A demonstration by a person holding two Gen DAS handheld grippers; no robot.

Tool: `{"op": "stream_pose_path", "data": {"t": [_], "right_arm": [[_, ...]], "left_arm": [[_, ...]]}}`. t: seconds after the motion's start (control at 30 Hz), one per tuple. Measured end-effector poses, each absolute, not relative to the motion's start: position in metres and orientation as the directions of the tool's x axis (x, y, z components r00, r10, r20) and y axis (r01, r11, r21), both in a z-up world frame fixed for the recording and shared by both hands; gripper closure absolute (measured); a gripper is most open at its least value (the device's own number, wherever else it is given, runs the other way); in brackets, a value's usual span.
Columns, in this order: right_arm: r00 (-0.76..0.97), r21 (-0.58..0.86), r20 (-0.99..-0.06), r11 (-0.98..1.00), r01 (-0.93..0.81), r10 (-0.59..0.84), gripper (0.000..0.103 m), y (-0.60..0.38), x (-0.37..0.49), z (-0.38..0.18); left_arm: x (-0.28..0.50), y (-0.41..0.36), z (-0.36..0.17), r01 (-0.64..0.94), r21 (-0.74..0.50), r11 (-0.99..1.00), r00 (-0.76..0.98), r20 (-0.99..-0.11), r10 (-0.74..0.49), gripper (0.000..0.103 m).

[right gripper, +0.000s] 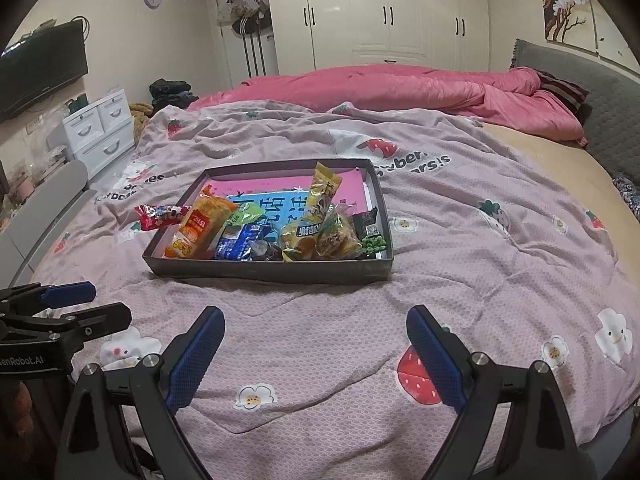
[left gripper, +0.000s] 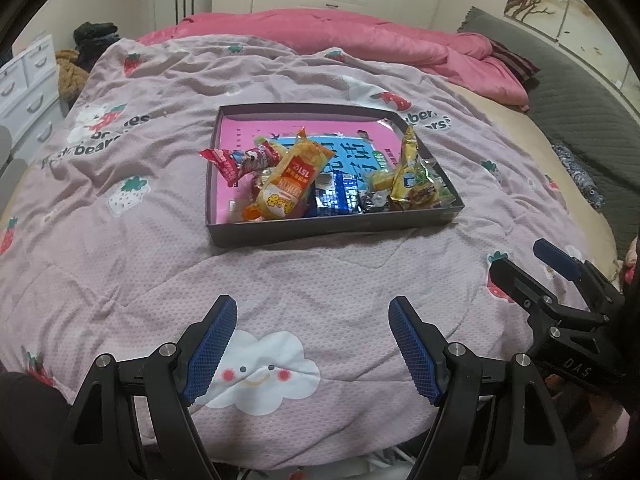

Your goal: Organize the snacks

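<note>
The snacks sit heaped in the near half of the shallow dark box (right gripper: 276,270), which lies on the strawberry-print quilt (right gripper: 460,280) in the middle of the bed, well ahead of both my tools. The orange packet (left gripper: 286,184) leans on the pile at the left, the red wrapper (left gripper: 230,160) pokes out over the box's left wall, the blue pack (right gripper: 236,244) lies low in the middle, and the tall yellow bag (right gripper: 322,196) stands propped on the right. My left gripper (left gripper: 312,346) and right gripper (right gripper: 316,354) both hover over bare quilt near me, jaws spread wide, nothing between them. What worries me is that heap: the packets overlap, so I judge that closing on one could drag or tip its neighbour, and the red wrapper looks ready to slide out onto the quilt. The box rests on soft, rumpled bedding, so a push on its wall may skate or tilt it. Glossy foil may also slip from the pads if I pinch only a crimped edge.
</note>
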State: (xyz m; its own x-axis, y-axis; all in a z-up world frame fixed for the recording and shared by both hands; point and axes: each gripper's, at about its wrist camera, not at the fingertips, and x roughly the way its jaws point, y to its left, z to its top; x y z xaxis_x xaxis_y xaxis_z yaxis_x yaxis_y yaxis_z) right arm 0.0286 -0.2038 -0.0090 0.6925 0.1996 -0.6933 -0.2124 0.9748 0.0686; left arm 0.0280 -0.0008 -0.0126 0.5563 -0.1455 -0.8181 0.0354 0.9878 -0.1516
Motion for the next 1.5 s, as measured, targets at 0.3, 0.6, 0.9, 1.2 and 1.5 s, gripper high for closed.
{"op": "stream_pose_path", "data": {"t": [0.3, 0.6, 0.9, 1.2, 1.5], "right_arm": [[0.692, 0.051, -0.695, 0.973, -0.226, 0.197, 0.010, -0.1998, 0.0277, -0.0101], [0.693, 0.042, -0.692, 0.970, -0.239, 0.201, 0.010, -0.1964, 0.0260, -0.0107], [0.697, 0.030, -0.690, 0.970, -0.242, 0.195, 0.010, -0.1956, 0.0273, -0.0111], [0.690, 0.039, -0.697, 0.972, -0.233, 0.194, 0.010, -0.1982, 0.0298, -0.0132], [0.683, 0.039, -0.705, 0.972, -0.231, 0.191, 0.010, -0.1990, 0.0328, -0.0166]], "left_arm": [[0.0301, -0.0013, -0.0153, 0.032, -0.143, 0.989, 0.550, -0.824, -0.138, 0.023], [0.0307, -0.0009, -0.0183, 0.026, -0.141, 0.990, 0.544, -0.829, -0.132, 0.024], [0.0314, 0.0034, -0.0196, -0.004, -0.118, 0.993, 0.546, -0.832, -0.096, 0.023], [0.0326, 0.0018, -0.0196, -0.006, -0.109, 0.994, 0.542, -0.836, -0.089, 0.024], [0.0348, 0.0032, -0.0213, -0.016, -0.106, 0.994, 0.538, -0.839, -0.081, 0.024]]}}
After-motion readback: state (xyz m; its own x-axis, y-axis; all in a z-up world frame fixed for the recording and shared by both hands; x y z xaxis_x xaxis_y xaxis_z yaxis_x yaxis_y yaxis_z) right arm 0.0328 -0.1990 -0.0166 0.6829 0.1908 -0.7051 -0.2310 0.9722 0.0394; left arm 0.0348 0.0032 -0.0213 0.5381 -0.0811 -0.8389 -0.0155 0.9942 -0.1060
